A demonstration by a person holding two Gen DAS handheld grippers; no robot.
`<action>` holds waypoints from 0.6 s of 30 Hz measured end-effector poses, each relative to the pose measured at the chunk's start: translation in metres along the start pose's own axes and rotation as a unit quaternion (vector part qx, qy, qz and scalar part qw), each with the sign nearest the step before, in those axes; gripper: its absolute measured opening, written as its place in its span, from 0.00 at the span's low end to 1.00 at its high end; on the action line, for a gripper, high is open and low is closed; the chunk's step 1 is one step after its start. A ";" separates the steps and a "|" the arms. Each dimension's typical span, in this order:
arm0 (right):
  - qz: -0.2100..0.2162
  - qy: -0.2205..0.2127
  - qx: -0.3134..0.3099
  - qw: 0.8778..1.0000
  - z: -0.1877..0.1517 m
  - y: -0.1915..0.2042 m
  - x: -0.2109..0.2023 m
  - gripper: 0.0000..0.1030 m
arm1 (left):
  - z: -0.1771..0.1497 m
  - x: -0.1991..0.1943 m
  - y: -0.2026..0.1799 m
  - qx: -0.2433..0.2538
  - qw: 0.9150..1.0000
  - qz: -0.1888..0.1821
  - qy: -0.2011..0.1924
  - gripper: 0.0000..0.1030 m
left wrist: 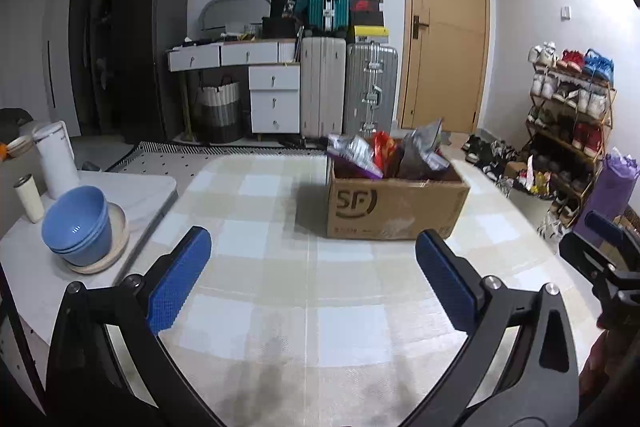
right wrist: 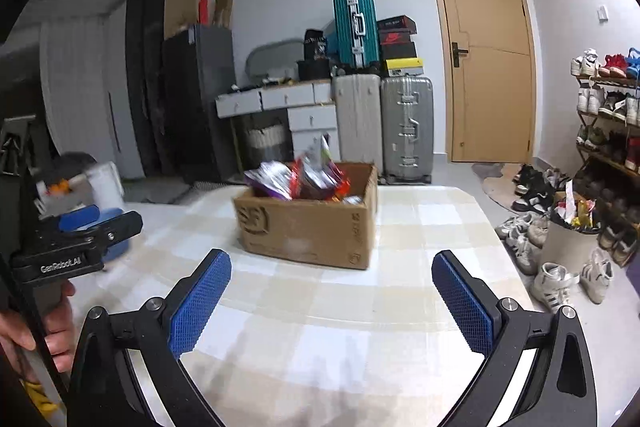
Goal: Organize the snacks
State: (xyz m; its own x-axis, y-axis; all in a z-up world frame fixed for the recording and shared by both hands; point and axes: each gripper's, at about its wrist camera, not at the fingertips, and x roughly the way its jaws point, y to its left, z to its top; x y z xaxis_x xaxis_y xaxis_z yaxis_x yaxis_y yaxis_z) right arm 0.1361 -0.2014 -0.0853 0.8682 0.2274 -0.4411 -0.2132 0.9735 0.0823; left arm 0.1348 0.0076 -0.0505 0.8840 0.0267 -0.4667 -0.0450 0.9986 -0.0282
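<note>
A brown cardboard box (left wrist: 396,209) printed with "SF" stands on the checked tablecloth (left wrist: 280,227), stuffed with several snack bags (left wrist: 384,155) in purple, red and silver. The right wrist view shows the same box (right wrist: 308,231) and snack bags (right wrist: 304,179), slightly blurred. My left gripper (left wrist: 312,275) hovers over the cloth in front of the box, open and empty. My right gripper (right wrist: 332,299) is open and empty too, also short of the box. Each gripper shows at the edge of the other's view: the right one (left wrist: 608,247), the left one (right wrist: 80,231) held by a hand (right wrist: 52,323).
Stacked blue bowls (left wrist: 78,223) on a beige plate, a white kettle (left wrist: 56,159) and a small cup (left wrist: 29,197) sit on a side table at left. Suitcases (left wrist: 348,91), a drawer desk and a door stand behind. A shoe rack (right wrist: 608,131) and loose shoes fill the right.
</note>
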 end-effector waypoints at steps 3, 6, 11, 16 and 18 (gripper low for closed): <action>-0.003 0.006 -0.005 1.000 -0.011 -0.002 0.025 0.99 | -0.016 0.035 0.001 0.002 1.000 -0.003 0.011 0.99; -0.020 0.015 -0.009 1.000 -0.015 0.000 0.047 0.99 | -0.031 0.069 0.004 -0.002 1.000 -0.006 0.023 0.99; -0.051 0.018 -0.046 0.997 -0.026 0.010 0.075 0.99 | -0.052 0.113 0.009 -0.012 0.999 -0.015 0.041 0.97; -0.055 0.025 -0.068 0.996 -0.033 0.018 0.085 0.99 | -0.061 0.129 0.014 -0.025 0.999 -0.019 0.042 0.94; -0.053 0.021 -0.061 0.996 -0.034 0.016 0.084 0.99 | -0.062 0.129 0.017 -0.033 0.999 -0.020 0.026 0.94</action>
State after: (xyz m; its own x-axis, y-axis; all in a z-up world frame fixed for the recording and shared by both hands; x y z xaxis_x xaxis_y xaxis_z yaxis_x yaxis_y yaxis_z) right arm 0.1905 -0.1678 -0.1511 0.8697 0.1193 -0.4790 -0.1764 0.9814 -0.0757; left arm 0.2190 0.0247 -0.1659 0.8603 -0.0181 -0.5094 -0.0410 0.9937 -0.1047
